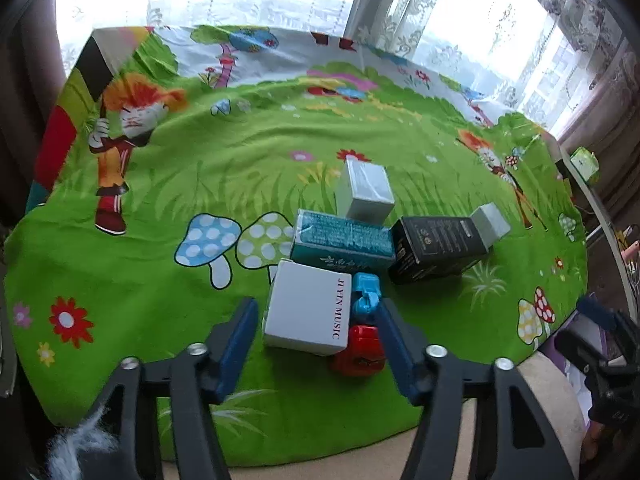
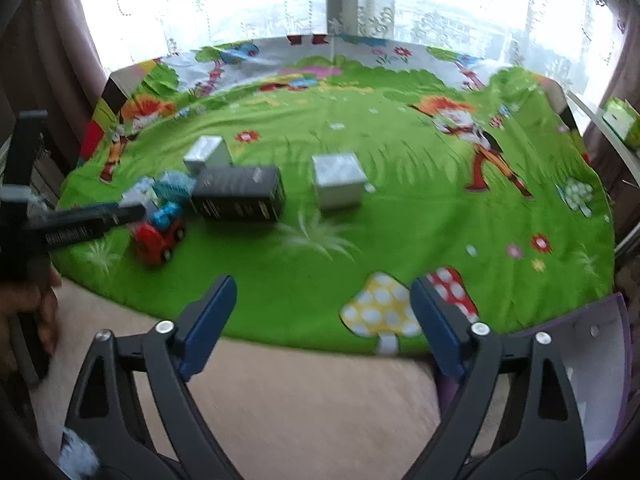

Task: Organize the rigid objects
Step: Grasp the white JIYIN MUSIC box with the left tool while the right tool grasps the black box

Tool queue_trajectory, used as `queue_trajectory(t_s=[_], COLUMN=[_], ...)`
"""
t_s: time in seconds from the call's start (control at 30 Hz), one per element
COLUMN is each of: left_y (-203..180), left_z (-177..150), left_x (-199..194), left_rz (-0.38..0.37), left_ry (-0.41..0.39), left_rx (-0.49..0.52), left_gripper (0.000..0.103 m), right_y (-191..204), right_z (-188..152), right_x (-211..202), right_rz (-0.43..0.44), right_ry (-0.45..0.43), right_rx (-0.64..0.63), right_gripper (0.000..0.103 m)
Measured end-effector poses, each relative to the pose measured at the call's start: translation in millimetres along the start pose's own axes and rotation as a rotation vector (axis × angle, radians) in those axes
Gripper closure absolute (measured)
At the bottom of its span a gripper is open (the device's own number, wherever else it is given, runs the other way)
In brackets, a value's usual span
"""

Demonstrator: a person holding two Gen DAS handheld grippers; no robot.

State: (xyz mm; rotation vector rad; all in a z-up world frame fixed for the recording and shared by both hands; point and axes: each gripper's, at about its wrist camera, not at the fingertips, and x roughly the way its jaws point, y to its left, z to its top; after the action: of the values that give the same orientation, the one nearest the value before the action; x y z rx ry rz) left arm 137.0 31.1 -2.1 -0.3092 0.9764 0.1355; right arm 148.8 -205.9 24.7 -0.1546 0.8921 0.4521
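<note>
Several boxes cluster on the green cartoon cloth (image 1: pixel 168 184): a white "JIYIN MUSIC" box (image 1: pixel 308 312), a teal box (image 1: pixel 344 240), a black box (image 1: pixel 436 248), an upright silver box (image 1: pixel 366 190) and a small grey box (image 1: pixel 490 224). A red and blue toy car (image 1: pixel 360 336) lies against the white box. My left gripper (image 1: pixel 317 303) is open, straddling the white box and the toy car, and a gap shows at its left pad. My right gripper (image 2: pixel 321 282) hangs open over the cloth's near edge with nothing in it. The toy car (image 2: pixel 158 234) and black box (image 2: pixel 240 196) lie to its left, the grey box (image 2: pixel 338 184) ahead.
A green carton (image 2: pixel 622 120) sits on a side surface at the right. A purple-tinted clear container (image 2: pixel 600 360) stands by the near right corner. A hand (image 2: pixel 24 312) holds the left gripper's handle. Lace curtains hang behind the far edge of the cloth.
</note>
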Motion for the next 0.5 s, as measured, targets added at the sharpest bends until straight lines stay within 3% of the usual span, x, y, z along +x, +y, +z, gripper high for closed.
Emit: queue_trajectory(t_s=[0.13,0.33,0.5], left_y=[2,6,17], left_z=[0,-7,-17], left_x=[4,-1,-18], left_rz=[-0.001,0.014,0.041], left_ry=[0.007,-0.034,-0.112], left_rx=[-0.004,-0.030,-0.094], left_gripper=[0.057,0.057,0.057], right_y=[17,42,52], right_z=[13,28,40], right_x=[15,35,52], right_rz=[0.014,0.013,0.004], right_ry=[0.004,0.000,0.004], right_rx=[-0.030,-0.088,-0.076], right_gripper=[0.010,0.010,0.010])
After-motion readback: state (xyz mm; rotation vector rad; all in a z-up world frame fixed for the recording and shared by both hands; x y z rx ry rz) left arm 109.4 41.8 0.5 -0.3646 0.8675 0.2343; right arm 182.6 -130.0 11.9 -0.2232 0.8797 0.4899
